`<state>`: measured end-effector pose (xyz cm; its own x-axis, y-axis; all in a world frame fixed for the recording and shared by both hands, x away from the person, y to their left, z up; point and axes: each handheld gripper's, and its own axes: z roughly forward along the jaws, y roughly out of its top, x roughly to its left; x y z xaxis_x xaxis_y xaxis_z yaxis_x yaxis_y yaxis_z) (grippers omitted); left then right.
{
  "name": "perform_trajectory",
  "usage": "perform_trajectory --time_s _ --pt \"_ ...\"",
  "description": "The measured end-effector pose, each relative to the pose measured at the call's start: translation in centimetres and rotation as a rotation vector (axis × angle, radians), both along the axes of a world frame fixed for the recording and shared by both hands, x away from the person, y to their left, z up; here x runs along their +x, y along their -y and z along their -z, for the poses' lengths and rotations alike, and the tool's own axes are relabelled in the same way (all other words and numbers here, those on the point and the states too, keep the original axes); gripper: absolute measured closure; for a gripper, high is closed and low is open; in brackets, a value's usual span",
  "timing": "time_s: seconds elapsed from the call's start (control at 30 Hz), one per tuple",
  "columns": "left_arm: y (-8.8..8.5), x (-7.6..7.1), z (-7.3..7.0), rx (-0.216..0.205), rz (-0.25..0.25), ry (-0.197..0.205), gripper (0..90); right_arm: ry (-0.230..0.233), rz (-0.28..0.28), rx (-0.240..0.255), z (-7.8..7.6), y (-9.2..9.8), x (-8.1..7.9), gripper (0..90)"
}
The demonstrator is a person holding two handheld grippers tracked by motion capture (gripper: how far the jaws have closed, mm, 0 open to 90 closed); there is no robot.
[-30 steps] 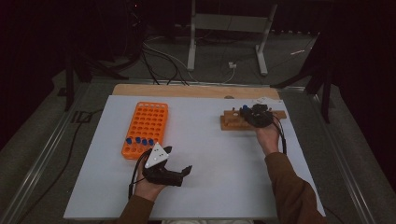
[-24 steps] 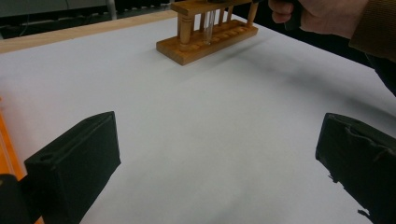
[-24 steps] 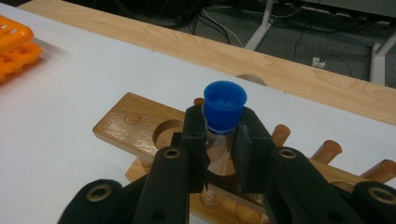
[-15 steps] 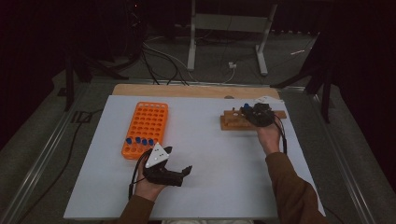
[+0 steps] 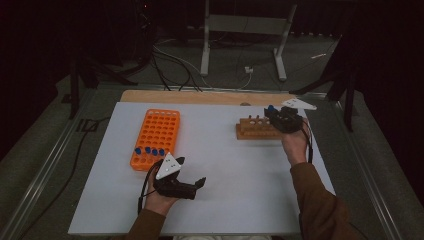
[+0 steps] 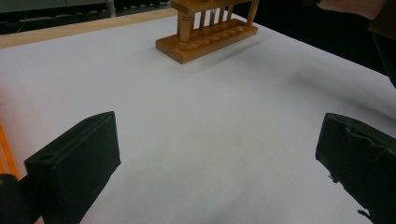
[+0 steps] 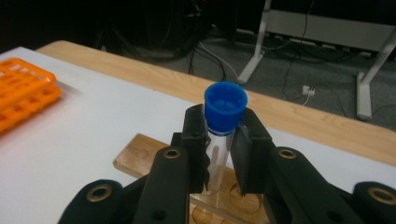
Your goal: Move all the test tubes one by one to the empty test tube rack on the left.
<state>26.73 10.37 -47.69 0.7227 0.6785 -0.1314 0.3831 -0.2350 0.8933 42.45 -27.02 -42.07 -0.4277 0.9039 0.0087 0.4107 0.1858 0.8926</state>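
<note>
While the left gripper [image 5: 192, 175] rests wide open near the orange rack [image 5: 156, 137], the right gripper [image 5: 276, 116] has risen over the wooden rack [image 5: 256, 129]. Its own view – jaws clamp a blue-capped tube [image 7: 223, 128] (upright) above the rack's holes.

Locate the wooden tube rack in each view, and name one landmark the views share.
High view: the wooden rack sits right of centre on the white sheet, just left of the right gripper.
Left gripper view: top centre, at the far end of the sheet.
Right gripper view: bottom centre, under the blue-capped tube clamped in the jaws.
Shared landmark: the white sheet.
</note>
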Motion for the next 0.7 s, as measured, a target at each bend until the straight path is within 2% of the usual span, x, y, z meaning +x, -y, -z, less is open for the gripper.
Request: perform_trajectory --time_s 0.33,0.47,0.7 --pt "0.5 -0.2 -0.3 -0.006 -0.01 0.013 0.8 0.042 -0.049 0.024 -2.0 0.4 -1.5 77.0" --pt "1.1 -0.1 -0.3 0.0 -0.001 0.014 0.8 0.031 -0.073 0.061 -2.2 0.6 -2.1 77.0" --pt "2.8 0.1 -0.5 0.019 0.02 0.026 1.1 -0.005 -0.123 0.052 -1.8 -0.1 -3.2 76.9"
